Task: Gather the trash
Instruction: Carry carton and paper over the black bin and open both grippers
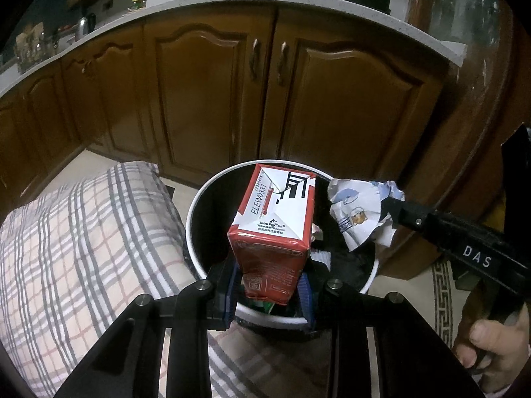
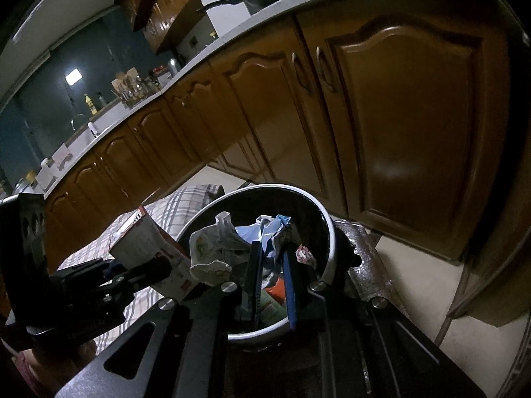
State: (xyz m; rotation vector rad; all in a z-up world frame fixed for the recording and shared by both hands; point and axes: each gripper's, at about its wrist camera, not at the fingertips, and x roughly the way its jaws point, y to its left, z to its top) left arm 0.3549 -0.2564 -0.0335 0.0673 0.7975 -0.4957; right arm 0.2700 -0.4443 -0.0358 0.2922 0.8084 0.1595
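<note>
A red and white drink carton [image 1: 272, 229] stands up between the blue-padded fingers of my left gripper [image 1: 269, 293], which is shut on its lower end, right above a round white-rimmed trash bin [image 1: 194, 219]. My right gripper [image 2: 270, 258] is shut on a crumpled white and blue printed wrapper [image 2: 232, 242] over the same bin [image 2: 323, 219]. In the left wrist view that wrapper [image 1: 360, 212] hangs at the bin's right rim from the right gripper [image 1: 390, 212]. The carton [image 2: 146, 248] and the left gripper [image 2: 129, 275] show at the left of the right wrist view. Some trash lies inside the bin.
Brown kitchen cabinet doors [image 1: 212, 93] under a pale countertop [image 1: 298, 1] stand just behind the bin. A plaid cushion [image 1: 83, 238] lies to the bin's left. A hand [image 1: 491, 348] holds the right gripper's handle. Patterned rug edge [image 1: 441, 285] lies at the right.
</note>
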